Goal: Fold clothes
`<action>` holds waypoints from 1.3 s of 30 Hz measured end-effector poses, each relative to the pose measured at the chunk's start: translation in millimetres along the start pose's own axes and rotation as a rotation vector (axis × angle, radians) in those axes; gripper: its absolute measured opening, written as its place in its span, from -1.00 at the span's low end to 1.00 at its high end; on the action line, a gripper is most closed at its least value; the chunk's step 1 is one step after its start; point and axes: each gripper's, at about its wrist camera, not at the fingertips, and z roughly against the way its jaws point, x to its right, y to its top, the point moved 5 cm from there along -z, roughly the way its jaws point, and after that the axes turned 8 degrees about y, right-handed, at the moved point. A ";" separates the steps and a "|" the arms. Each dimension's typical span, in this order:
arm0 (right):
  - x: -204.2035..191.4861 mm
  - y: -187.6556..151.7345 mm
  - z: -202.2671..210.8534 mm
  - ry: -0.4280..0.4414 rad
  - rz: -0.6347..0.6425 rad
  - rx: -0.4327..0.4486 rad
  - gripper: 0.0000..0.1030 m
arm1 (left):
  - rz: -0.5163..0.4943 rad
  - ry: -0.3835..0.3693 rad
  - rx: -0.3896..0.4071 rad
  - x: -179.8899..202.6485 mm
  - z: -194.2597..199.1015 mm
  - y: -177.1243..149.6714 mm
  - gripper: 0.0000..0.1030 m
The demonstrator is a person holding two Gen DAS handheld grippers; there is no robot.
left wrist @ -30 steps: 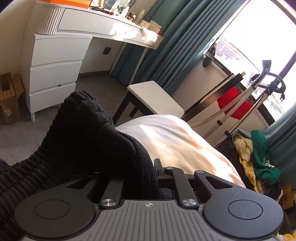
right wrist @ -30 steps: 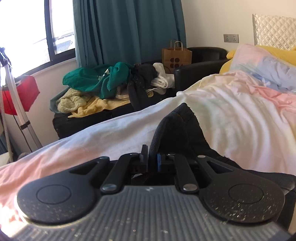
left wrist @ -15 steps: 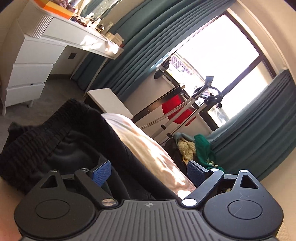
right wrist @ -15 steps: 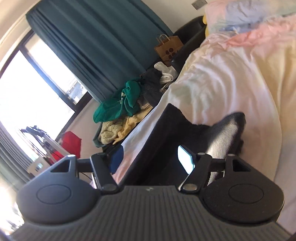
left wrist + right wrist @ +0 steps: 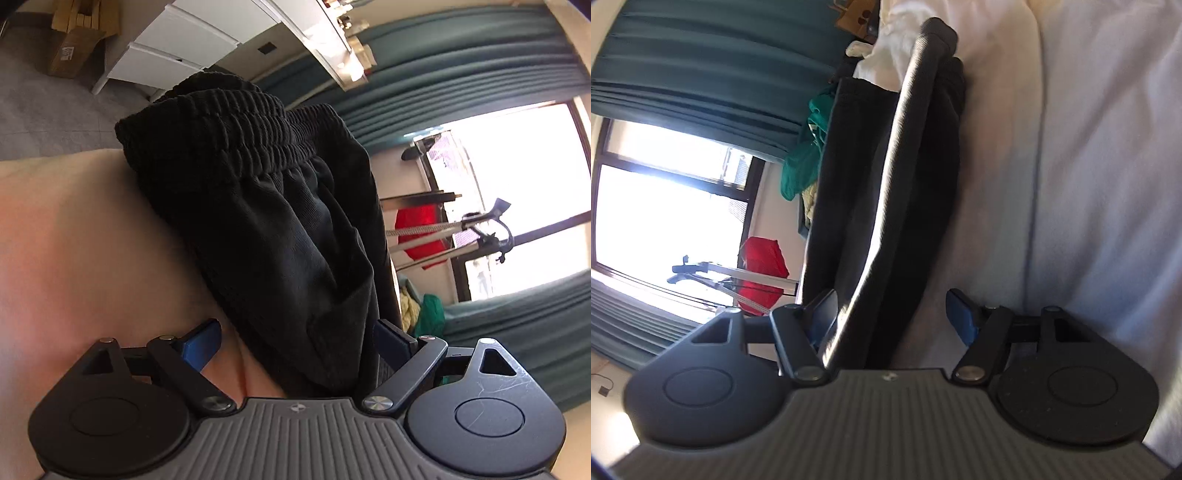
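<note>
Blue-padded fingers of the left gripper [image 5: 297,341] stand spread apart, gripping nothing; the black fabric garment with a ribbed elastic waistband [image 5: 273,206] runs straight ahead from between them, its long axis along the gripper's line, waistband at the far end. The right gripper [image 5: 892,314] is likewise released, the same garment's folded edge [image 5: 897,177] stretching forward from its gap. Both sit at the garment's near end on the pale bedsheet [image 5: 1089,166], seemingly equally close.
</note>
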 end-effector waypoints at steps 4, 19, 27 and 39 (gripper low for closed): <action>3.8 16.6 -35.5 0.009 0.016 0.026 0.31 | -0.014 0.001 0.068 2.8 -28.0 18.6 0.74; 7.6 31.0 -66.4 -0.008 0.074 0.222 -0.80 | 0.043 -0.063 0.146 4.7 -46.8 65.3 -0.69; -18.3 16.1 -14.5 -0.047 0.099 0.228 -0.81 | 0.036 -0.143 0.184 -1.2 1.5 79.8 -0.74; -21.0 -11.1 99.7 -0.103 0.026 0.169 -0.81 | 0.079 -0.024 0.172 -46.4 112.7 76.2 -0.73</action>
